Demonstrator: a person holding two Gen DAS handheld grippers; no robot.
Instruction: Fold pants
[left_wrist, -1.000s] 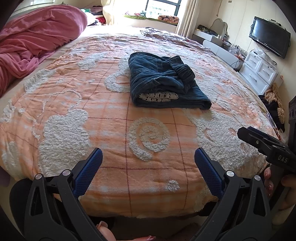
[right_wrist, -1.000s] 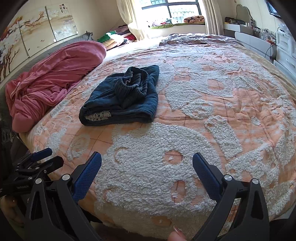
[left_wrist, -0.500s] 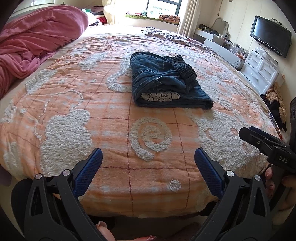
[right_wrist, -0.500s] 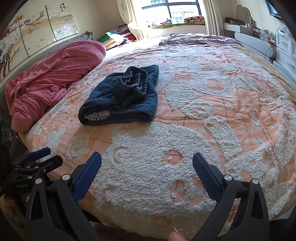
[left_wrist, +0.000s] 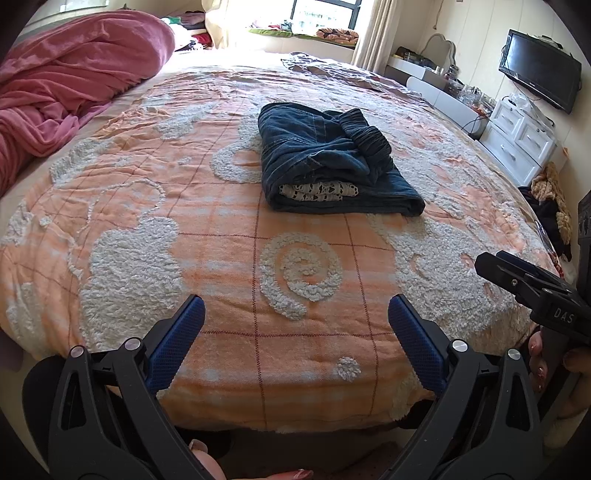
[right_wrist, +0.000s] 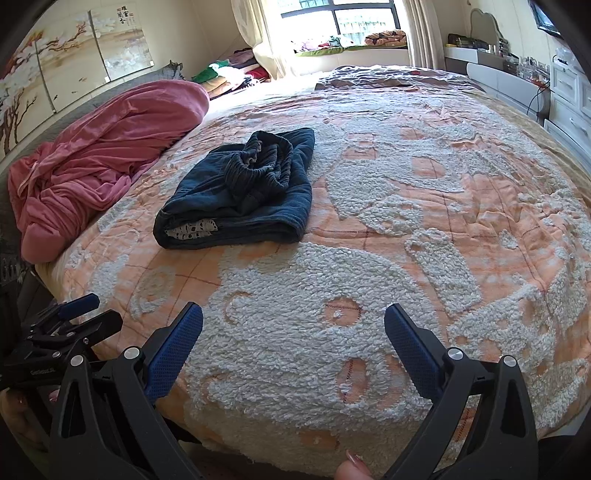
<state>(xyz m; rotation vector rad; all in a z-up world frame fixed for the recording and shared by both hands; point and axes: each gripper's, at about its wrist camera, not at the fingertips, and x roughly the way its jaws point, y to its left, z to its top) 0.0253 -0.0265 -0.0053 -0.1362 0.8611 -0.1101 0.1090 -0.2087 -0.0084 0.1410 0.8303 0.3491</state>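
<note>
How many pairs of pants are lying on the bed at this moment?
1. A folded dark blue denim pair of pants lies mid-bed on the orange-and-white tufted bedspread, clear of both open grippers. Others might hide under the crumpled pink blanket.

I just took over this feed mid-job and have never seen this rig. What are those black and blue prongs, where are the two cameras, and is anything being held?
Those prongs are two hand-held grippers; a person carries one in each hand. Each picture comes from a camera on one gripper, looking out along its fingers. The left gripper and right gripper both stand open, holding nothing, at the near edge of the bed. On the orange bedspread lie dark blue pants, already folded into a bundle. A pink blanket is heaped to the left.
</note>
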